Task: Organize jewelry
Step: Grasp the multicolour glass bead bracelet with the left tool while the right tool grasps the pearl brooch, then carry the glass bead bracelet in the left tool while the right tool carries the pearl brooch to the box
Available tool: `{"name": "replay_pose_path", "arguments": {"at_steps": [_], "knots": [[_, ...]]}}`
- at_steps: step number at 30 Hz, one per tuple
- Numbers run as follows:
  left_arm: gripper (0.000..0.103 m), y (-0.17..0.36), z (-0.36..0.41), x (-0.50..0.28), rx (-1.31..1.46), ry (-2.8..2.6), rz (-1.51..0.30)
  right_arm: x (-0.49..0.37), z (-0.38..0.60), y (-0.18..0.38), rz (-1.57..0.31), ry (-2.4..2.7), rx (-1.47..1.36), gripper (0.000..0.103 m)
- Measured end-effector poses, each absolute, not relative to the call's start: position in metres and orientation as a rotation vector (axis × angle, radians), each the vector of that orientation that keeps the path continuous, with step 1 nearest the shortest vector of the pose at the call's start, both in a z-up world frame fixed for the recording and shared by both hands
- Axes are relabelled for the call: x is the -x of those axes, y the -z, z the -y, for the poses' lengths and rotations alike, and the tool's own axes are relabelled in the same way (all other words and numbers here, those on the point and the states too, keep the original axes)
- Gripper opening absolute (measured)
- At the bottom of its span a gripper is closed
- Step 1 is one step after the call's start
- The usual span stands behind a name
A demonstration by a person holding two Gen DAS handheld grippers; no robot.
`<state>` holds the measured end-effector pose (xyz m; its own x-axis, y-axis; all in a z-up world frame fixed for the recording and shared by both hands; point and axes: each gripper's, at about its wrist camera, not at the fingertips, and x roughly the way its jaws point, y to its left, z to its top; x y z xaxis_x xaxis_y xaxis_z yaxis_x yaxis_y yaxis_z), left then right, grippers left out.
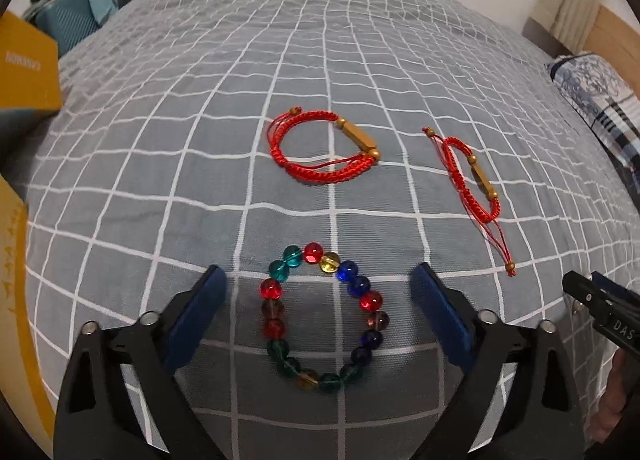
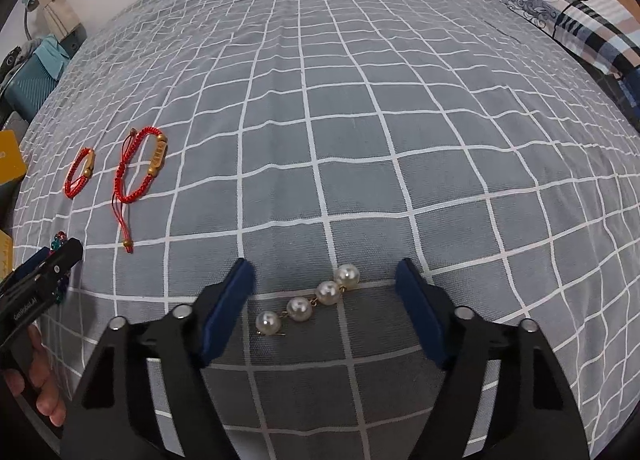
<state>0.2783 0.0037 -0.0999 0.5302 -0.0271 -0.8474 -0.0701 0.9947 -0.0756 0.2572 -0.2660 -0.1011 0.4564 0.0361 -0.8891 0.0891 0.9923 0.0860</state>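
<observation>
Left wrist view showed the left gripper (image 1: 318, 312) spread wide with nothing between its pads but the bead bracelet (image 1: 323, 318), a ring of coloured glass beads lying flat on the checked bedcover (image 1: 200, 100). The ring sat centred in the gap, touching neither blue pad, so it lay straight ahead of and under that gripper; being round, it offered no long axis to line up with. Beyond it lay a coiled red cord bracelet (image 1: 322, 150) and, off to the right, a second red cord bracelet (image 1: 474, 180) stretched thin with its tail running toward the right gripper's tip at the frame edge. Right wrist view showed the right gripper (image 2: 324, 300) likewise spread apart and empty, with the pearl strand (image 2: 308, 306) of four pearls on the cover between its pads. The strand's long axis ran diagonally, from near-left to far-right, crossing the gap at a slant and not square to the pads, and touched neither. Each piece clearly belonged to the gripper over it: beads to the left, pearls to the right. My judgement was that closing on the pearls would call for a slight twist first, so the pads met the strand across its width.
</observation>
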Motion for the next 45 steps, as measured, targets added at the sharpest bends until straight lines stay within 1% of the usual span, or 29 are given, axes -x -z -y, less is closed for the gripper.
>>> {"name": "replay_pose_path", "arguments": {"at_steps": [1, 3, 4, 6, 7, 9, 10, 11, 12, 14, 24, 25, 26, 45], "knots": [[0.081, 0.099, -0.005, -0.278, 0.103, -0.03, -1.015, -0.257, 0.266, 0.101, -1.098, 0.035, -0.128, 0.063], [0.071, 0.098, -0.004, -0.277, 0.092, -0.037, -1.021, -0.257, 0.266, 0.1, -1.101, 0.041, -0.125, 0.057], [0.069, 0.098, -0.004, -0.276, 0.088, -0.036, -1.024, -0.256, 0.267, 0.1, -1.103, 0.041, -0.123, 0.054], [0.059, 0.097, -0.003, -0.275, 0.076, -0.031, -1.029, -0.256, 0.267, 0.099, -1.105, 0.042, -0.121, 0.048], [0.056, 0.096, -0.002, -0.274, 0.069, -0.031, -1.031, -0.255, 0.267, 0.099, -1.106, 0.043, -0.12, 0.046], [0.042, 0.093, 0.0, -0.271, 0.051, -0.033, -1.033, -0.256, 0.266, 0.097, -1.108, 0.044, -0.117, 0.037], [0.037, 0.092, 0.001, -0.27, 0.043, -0.043, -1.034, -0.255, 0.265, 0.097, -1.108, 0.046, -0.113, 0.033], [0.023, 0.091, 0.0, -0.269, 0.039, -0.066, -1.034, -0.255, 0.265, 0.096, -1.108, 0.054, -0.104, 0.024], [0.019, 0.091, -0.003, -0.269, 0.044, -0.08, -1.035, -0.255, 0.265, 0.096, -1.107, 0.057, -0.1, 0.016], [0.019, 0.089, -0.007, -0.268, 0.066, -0.064, -1.039, -0.255, 0.265, 0.094, -1.103, 0.049, -0.107, 0.01], [0.019, 0.084, -0.001, -0.263, 0.05, -0.046, -1.01, -0.253, 0.266, 0.087, -1.072, 0.067, -0.097, 0.01], [0.013, 0.083, -0.001, -0.262, 0.049, -0.043, -1.004, -0.252, 0.266, 0.086, -1.067, 0.071, -0.097, 0.01], [0.004, 0.082, 0.0, -0.262, 0.044, -0.041, -0.998, -0.252, 0.267, 0.084, -1.062, 0.073, -0.1, 0.01], [0.003, 0.056, 0.001, -0.251, 0.05, -0.013, -0.917, -0.241, 0.262, 0.058, -0.916, 0.076, -0.093, 0.01]]}}
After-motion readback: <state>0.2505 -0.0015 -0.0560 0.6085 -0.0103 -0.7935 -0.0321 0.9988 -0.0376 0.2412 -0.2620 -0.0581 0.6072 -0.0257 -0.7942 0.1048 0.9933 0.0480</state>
